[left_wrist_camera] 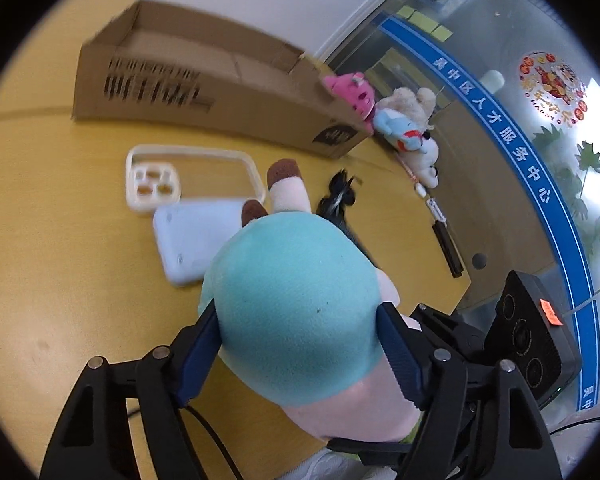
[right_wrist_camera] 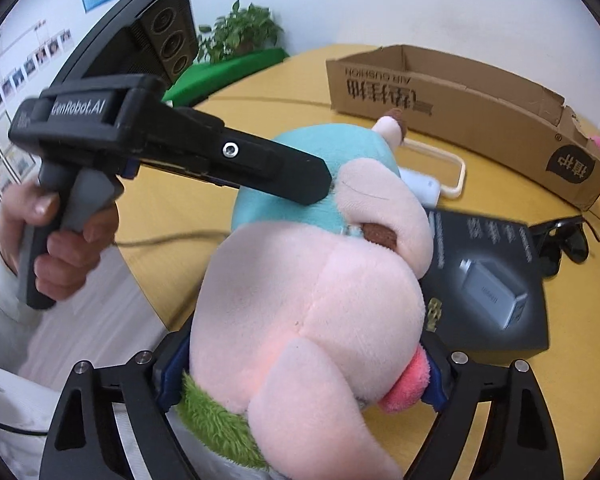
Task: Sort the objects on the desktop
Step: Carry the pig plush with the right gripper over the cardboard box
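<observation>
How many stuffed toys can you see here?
4: the big pink-and-teal plush between both grippers, then a pink one, a beige one and a blue-and-white one by the cardboard box's end. The box may hide others.

"GenRobot.AI" in white on the left gripper (right_wrist_camera: 327,184) body. "AIR CUSHION", upside down, on cardboard box (right_wrist_camera: 460,120) side. Blue window band (left_wrist_camera: 500,128): "吴中区人才服务中心". Round window sticker (left_wrist_camera: 552,88): unreadable.

Saw a pink and teal plush toy (right_wrist_camera: 316,280) wedged between the right gripper (right_wrist_camera: 304,376) fingers, the left gripper (right_wrist_camera: 204,152) clamped on its teal part. Beyond, on the yellow table (right_wrist_camera: 172,208), lay a black box (right_wrist_camera: 488,280), sunglasses (right_wrist_camera: 568,240) and an open cardboard box (right_wrist_camera: 460,120).
</observation>
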`<control>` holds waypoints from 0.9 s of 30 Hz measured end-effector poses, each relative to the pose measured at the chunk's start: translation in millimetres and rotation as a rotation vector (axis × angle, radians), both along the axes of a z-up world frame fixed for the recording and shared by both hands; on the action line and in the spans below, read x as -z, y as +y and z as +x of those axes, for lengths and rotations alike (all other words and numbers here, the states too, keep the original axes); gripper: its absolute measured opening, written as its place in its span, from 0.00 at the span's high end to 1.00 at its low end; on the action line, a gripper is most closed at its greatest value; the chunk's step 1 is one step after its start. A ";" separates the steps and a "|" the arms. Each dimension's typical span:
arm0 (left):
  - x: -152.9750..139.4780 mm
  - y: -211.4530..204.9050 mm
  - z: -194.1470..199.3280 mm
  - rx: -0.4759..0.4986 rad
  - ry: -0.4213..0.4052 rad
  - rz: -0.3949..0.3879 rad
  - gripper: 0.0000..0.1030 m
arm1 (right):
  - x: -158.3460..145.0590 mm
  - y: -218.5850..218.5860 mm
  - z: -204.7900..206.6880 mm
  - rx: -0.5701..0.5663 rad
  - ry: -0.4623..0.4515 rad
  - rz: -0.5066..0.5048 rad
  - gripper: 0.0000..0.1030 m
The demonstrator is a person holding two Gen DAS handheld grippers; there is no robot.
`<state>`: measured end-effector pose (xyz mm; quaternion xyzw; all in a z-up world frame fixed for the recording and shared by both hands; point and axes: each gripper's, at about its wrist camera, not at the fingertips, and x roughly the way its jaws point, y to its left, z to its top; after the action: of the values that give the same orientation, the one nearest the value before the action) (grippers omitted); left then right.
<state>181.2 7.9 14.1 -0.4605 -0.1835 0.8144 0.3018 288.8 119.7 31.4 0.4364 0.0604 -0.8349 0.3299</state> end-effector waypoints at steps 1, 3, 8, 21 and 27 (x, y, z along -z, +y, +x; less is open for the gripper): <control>-9.8 4.3 -6.8 0.004 0.025 -0.003 0.27 | -9.9 2.7 -0.3 0.009 0.017 -0.016 0.15; -38.7 6.4 -20.4 0.011 0.092 -0.003 0.29 | -29.9 6.3 -0.4 0.022 0.060 -0.039 0.15; -121.0 13.4 -60.9 0.038 0.301 -0.023 0.29 | -101.1 22.0 -30.2 0.067 0.215 -0.081 0.15; -284.4 9.8 -150.5 0.061 0.621 -0.047 0.29 | -259.9 42.0 -111.0 0.117 0.519 -0.121 0.15; -325.0 -7.4 -199.3 0.041 0.667 -0.029 0.29 | -303.2 22.5 -176.5 0.118 0.590 -0.104 0.15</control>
<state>-18.1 0.5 339.1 -0.1764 -0.0536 0.9166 0.3548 112.3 142.2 334.6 0.1607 0.0853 -0.9453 0.2707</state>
